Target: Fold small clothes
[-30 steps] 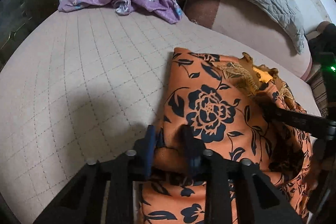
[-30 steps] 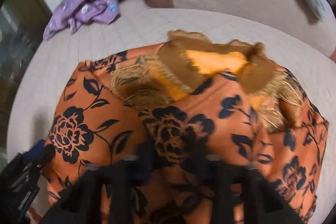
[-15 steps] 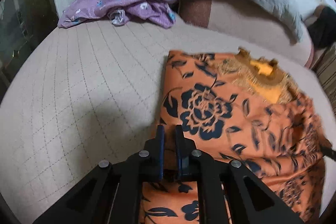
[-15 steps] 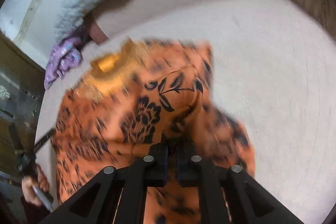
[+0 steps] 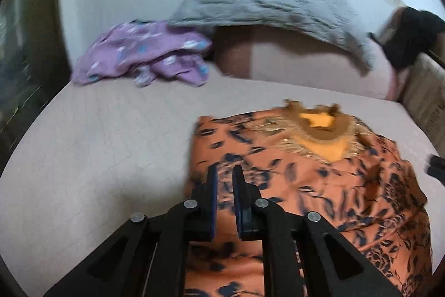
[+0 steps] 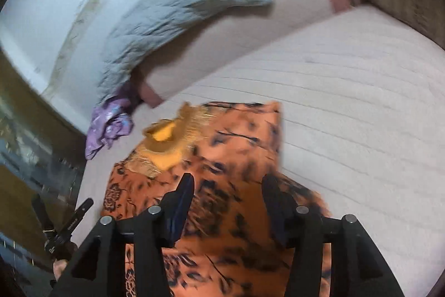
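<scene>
- Bed [image 5: 97, 157]: pale quilted mattress, wide free surface all round, so we have room to fold on it. The soft top means cloth edges may sink slightly.
- Orange top [image 5: 319, 199]: lies flat on the bed, on its right part in the left wrist view and at centre-left in the right wrist view. We judge it light, thin, limp and probably a bit slick; it will drape and crease, not hold shape.
- Look: orange with dark blue flower print; sides seem already folded in to a narrow strip, straight left edge. Blur hides detail.
- Where to grip: we'd pinch at the near hem corners or along a folded edge, catching all layers, not the middle of the panel.
- Neckline [image 5: 322, 132]: at the far end, brown trim with gold fringe, yellow lining showing. The fringe looks snaggy, so we'd avoid pinching it.
- Purple cloth [image 5: 144, 54]: crumpled heap at the far side, well apart from the orange top.
- Right gripper [image 6: 228, 185]: jaws opening, above the top's near part, pads not pressing cloth as far as we see.
- Left gripper [image 5: 224, 180]: jaws almost closed, a narrow slit between them; nothing pinched that we can see, over the top's left edge.
</scene>
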Demonstrator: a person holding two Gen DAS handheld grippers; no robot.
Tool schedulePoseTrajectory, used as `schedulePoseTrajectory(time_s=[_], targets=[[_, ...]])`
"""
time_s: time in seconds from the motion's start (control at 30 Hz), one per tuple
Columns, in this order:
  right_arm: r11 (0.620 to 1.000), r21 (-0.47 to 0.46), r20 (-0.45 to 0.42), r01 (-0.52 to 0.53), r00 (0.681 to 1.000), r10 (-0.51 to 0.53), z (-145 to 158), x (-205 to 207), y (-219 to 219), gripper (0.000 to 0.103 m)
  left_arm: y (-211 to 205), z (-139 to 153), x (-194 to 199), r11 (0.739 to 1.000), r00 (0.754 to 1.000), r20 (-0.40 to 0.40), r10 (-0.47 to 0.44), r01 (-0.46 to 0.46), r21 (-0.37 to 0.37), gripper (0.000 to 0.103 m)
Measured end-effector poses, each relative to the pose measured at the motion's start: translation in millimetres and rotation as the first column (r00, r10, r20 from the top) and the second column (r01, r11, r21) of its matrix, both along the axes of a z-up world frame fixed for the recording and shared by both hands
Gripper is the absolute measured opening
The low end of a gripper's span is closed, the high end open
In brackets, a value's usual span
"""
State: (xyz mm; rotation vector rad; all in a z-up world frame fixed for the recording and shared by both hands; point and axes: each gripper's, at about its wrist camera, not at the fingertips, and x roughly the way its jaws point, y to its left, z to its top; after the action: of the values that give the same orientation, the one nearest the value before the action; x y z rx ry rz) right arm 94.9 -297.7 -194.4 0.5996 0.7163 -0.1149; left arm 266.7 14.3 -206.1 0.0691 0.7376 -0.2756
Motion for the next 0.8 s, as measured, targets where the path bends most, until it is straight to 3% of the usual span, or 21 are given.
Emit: schedulePoseTrajectory(time_s=[0.07, 0.1, 0.17, 0.27, 0.37, 0.47, 0.5, 0.53, 0.67, 0.77, 0.8], targets=[[0.999, -0.006, -0.018, -0.048, 0.999, 0.048, -9.0, 16.4, 8.1, 0.041, -12.9, -10.5, 2.1, 0.999, 0.999, -0.041, -0.032, 0.034, 0.042, 0.012], [0.998, -0.018, -0.047, -0.06, 0.997, 0.059, -17.7, 25.9, 11.3, 0.035, -18.3, -22.5, 6.1, 0.995, 0.995, -0.09, -0.039, 0.047, 0.091, 0.012], [0.998, -0.016, -0.162, -0.056, 0.985, 0.052, -47.9, 40.8, 13.0, 0.034, -25.1, -49.3, 15.9, 0.982, 0.975, -0.22, -0.03, 0.071, 0.177, 0.012], [0.999, 0.023, -0.149, -0.05, 0.987, 0.053, -54.5, 39.7, 7.4, 0.028, -24.2, -44.9, 12.1, 0.982, 0.977, -0.209, -0.038, 0.075, 0.175, 0.012], [0.996, 0.066, -0.103, -0.055, 0.993, 0.062, -29.7, 16.9, 3.0, 0.033, -15.5, -28.7, 0.6, 0.993, 0.984, -0.174, -0.042, 0.061, 0.104, 0.016], [0.998, 0.06, -0.086, -0.032, 0.996, 0.037, -5.8, -22.7, -4.7, 0.039, 3.4, -16.5, -32.6, 0.995, 0.989, -0.145, -0.013, 0.026, 0.091, 0.048], [0.998, 0.062, -0.099, -0.021, 0.995, 0.027, -1.6, -38.2, -7.6, 0.063, 10.9, -13.7, -41.4, 0.996, 0.991, -0.135, -0.002, 0.013, 0.084, 0.061], [0.998, 0.062, -0.115, -0.002, 0.993, 0.01, 0.8, -56.5, -11.3, 0.078, 18.4, -11.2, -52.3, 0.997, 0.991, -0.131, 0.015, -0.004, 0.083, 0.066], [0.998, 0.05, -0.186, 0.043, 0.982, -0.033, -3.1, -120.8, -22.7, 0.078, 56.1, -18.7, -102.9, 0.995, 0.975, -0.2, 0.099, -0.092, 0.042, 0.073], [0.983, 0.163, -0.207, 0.085, 0.977, -0.05, -20.8, -163.3, -35.8, 0.078, 85.4, -29.8, -140.5, 0.987, 0.932, -0.342, 0.12, -0.15, -0.063, 0.073], [0.977, 0.196, -0.205, 0.083, 0.978, -0.042, -26.7, -168.5, -35.4, 0.078, 91.5, -30.0, -148.4, 0.983, 0.925, -0.357, 0.128, -0.167, -0.08, 0.073]])
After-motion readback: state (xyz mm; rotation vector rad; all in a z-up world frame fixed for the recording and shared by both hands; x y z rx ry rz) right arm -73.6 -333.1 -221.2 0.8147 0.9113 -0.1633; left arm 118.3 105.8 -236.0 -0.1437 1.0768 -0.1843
